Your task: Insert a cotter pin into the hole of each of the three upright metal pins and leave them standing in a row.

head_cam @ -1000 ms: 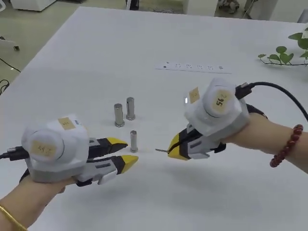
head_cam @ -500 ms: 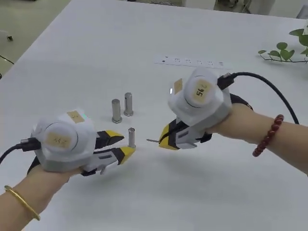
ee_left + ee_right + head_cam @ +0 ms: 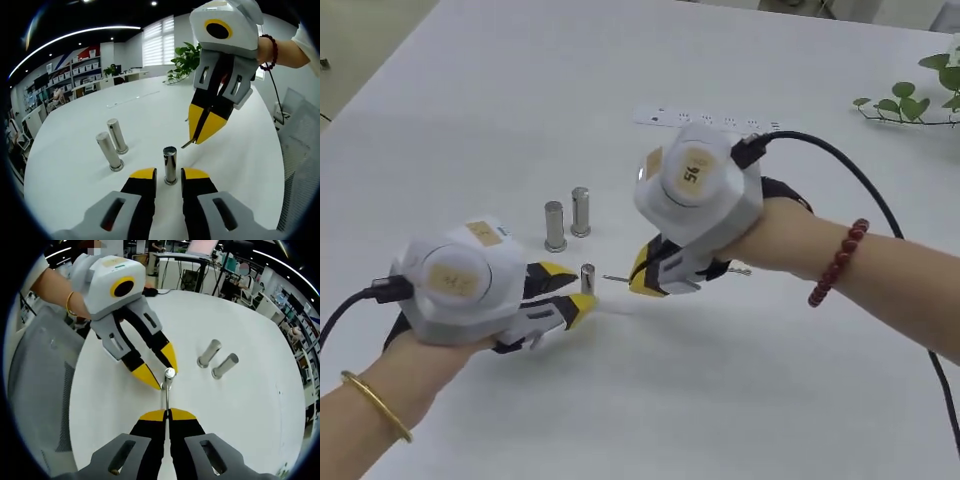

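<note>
My left tongs (image 3: 169,176) stand spread, flanking the near metal pin (image 3: 170,159). My right tongs (image 3: 167,415) pinch a cotter pin (image 3: 166,392), its tip just beside that pin's top.

An open office or lab: long white table (image 3: 520,90), window blinds (image 3: 159,42), shelves of bins (image 3: 90,65), potted plant (image 3: 186,60).

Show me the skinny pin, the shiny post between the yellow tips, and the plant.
cotter pin (image 3: 166,397): right gripper view, middle of its thin shaft.
metal pin (image 3: 170,164): left gripper view, middle of its shiny side.
plant (image 3: 904,90): head view, on a green leaf.
</note>
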A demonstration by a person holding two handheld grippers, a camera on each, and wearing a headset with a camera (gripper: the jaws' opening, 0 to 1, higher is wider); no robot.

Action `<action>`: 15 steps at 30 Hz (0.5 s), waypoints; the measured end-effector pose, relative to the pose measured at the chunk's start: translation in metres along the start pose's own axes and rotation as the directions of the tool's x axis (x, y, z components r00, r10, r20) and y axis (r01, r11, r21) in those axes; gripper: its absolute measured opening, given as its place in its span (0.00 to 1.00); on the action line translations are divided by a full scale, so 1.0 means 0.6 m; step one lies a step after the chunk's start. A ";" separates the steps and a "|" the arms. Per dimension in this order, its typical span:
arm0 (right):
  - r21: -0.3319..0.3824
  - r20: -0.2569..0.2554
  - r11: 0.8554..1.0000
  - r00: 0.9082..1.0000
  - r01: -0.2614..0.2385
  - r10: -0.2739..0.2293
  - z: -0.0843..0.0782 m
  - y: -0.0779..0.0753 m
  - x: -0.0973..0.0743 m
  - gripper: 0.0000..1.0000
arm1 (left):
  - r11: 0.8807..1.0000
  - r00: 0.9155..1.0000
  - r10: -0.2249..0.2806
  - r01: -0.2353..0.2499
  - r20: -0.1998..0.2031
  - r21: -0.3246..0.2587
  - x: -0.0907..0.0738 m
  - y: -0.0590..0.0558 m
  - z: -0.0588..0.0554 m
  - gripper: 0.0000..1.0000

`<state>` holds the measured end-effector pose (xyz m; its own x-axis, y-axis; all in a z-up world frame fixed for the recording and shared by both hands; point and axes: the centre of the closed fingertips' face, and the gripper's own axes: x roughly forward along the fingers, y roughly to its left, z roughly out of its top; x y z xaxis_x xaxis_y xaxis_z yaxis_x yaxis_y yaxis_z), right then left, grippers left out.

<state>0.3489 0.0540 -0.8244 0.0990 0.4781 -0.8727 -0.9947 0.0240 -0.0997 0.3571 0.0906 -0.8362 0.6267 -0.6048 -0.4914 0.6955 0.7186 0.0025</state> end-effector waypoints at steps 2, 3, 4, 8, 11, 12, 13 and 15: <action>0.001 -0.005 1.000 1.000 -0.001 0.001 -0.001 -0.002 0.001 0.02 | 1.000 1.000 0.000 0.000 -0.001 -0.001 0.002 0.000 0.000 0.17; 0.004 -0.003 1.000 1.000 -0.002 0.002 0.000 -0.003 0.001 0.02 | 1.000 1.000 -0.003 0.003 0.002 -0.003 0.003 -0.001 0.000 0.17; 0.005 -0.004 1.000 1.000 -0.005 0.005 0.000 -0.003 0.002 0.02 | 1.000 1.000 -0.006 0.006 0.002 -0.002 0.004 -0.002 0.000 0.16; 0.003 -0.008 1.000 1.000 -0.013 0.013 0.003 -0.003 0.006 0.02 | 1.000 1.000 -0.012 0.012 -0.002 -0.001 0.011 -0.001 -0.002 0.14; -0.002 -0.008 1.000 1.000 -0.016 0.016 0.006 -0.003 0.007 0.02 | 1.000 1.000 -0.007 0.007 -0.006 0.003 0.013 0.001 -0.003 0.11; -0.002 -0.006 1.000 1.000 -0.018 0.018 0.008 -0.004 0.008 0.02 | 1.000 1.000 -0.006 0.006 -0.007 0.003 0.014 0.002 -0.004 0.10; -0.003 -0.006 1.000 1.000 -0.018 0.018 0.009 -0.005 0.008 0.02 | 1.000 1.000 -0.009 0.009 -0.007 0.002 0.015 0.001 -0.005 0.10; -0.013 -0.009 1.000 1.000 -0.018 0.018 0.009 -0.005 0.008 0.02 | 1.000 1.000 -0.010 0.010 -0.010 0.004 0.016 0.001 -0.007 0.09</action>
<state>0.3521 0.0613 -0.8259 0.0816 0.4705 -0.8786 -0.9959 0.0042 -0.0903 0.3622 0.0865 -0.8445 0.6163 -0.6081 -0.5004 0.7030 0.7112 0.0015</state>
